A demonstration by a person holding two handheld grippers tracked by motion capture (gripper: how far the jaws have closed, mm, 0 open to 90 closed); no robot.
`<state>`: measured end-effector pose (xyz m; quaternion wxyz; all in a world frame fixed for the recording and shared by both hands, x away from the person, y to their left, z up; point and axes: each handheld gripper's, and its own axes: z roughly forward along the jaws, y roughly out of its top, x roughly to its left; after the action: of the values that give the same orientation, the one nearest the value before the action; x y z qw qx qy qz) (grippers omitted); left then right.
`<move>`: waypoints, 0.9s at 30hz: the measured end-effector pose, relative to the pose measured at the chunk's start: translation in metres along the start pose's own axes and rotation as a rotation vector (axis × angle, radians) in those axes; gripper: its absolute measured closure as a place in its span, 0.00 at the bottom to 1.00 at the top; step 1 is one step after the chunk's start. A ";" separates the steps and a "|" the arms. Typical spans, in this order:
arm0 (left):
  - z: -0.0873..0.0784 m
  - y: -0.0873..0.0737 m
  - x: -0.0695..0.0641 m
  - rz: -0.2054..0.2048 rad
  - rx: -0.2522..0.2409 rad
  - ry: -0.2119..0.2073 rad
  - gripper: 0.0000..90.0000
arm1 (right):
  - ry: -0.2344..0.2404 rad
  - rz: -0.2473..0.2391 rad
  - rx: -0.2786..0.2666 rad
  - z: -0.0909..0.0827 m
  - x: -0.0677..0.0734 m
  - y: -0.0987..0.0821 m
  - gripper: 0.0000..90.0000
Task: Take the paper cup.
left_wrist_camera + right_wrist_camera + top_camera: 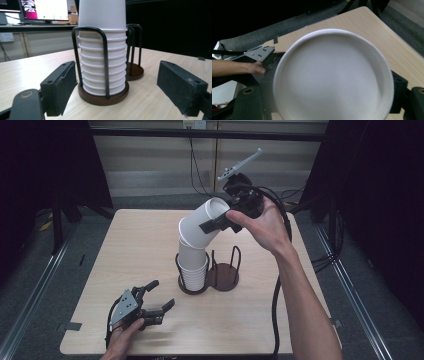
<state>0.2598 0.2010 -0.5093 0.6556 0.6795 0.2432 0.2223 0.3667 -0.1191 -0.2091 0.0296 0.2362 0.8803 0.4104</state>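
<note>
A stack of white paper cups (193,267) (102,67) stands mouth-down in a black wire holder (186,287) (105,96) at mid-table. My right gripper (216,219) (332,82) is shut on one more white cup (202,222) (332,75), tilted, its mouth over the top of the stack. The right gripper view looks onto that cup's recessed base. My left gripper (161,294) (117,75) rests open near the front left of the table, its jaws aimed at the stack with nothing between them.
A second wire holder (226,275) (135,70) stands empty, touching the first on its right. The wooden table (130,240) has bare surface all round. A thick cable (276,300) trails from the right gripper. Desk monitors (45,10) sit beyond the table.
</note>
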 end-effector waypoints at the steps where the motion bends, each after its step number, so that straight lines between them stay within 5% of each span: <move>1: 0.001 0.000 0.000 0.000 0.001 0.017 0.18 | 0.004 0.005 -0.004 -0.001 0.000 -0.002 0.25; 4: 0.002 0.001 -0.002 0.007 0.024 0.046 0.18 | 0.003 0.010 -0.019 -0.005 -0.002 -0.009 0.25; 13: 0.008 0.003 -0.005 0.030 0.078 0.002 0.17 | 0.012 0.014 -0.098 -0.019 -0.002 -0.026 0.25; 17: 0.012 0.009 -0.006 -0.003 0.114 -0.006 0.19 | 0.022 0.017 -0.125 -0.026 -0.003 -0.035 0.25; 22: 0.009 0.037 -0.004 -0.064 0.061 -0.054 0.18 | 0.021 0.019 -0.115 -0.021 -0.003 -0.050 0.25; 27: 0.015 0.070 -0.010 -0.024 0.028 -0.105 0.19 | 0.042 0.013 -0.132 -0.014 0.002 -0.064 0.25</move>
<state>0.2644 0.1816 -0.4394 0.6605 0.6964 0.2195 0.1748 0.3369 -0.1634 -0.2467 0.0239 0.2308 0.8502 0.4725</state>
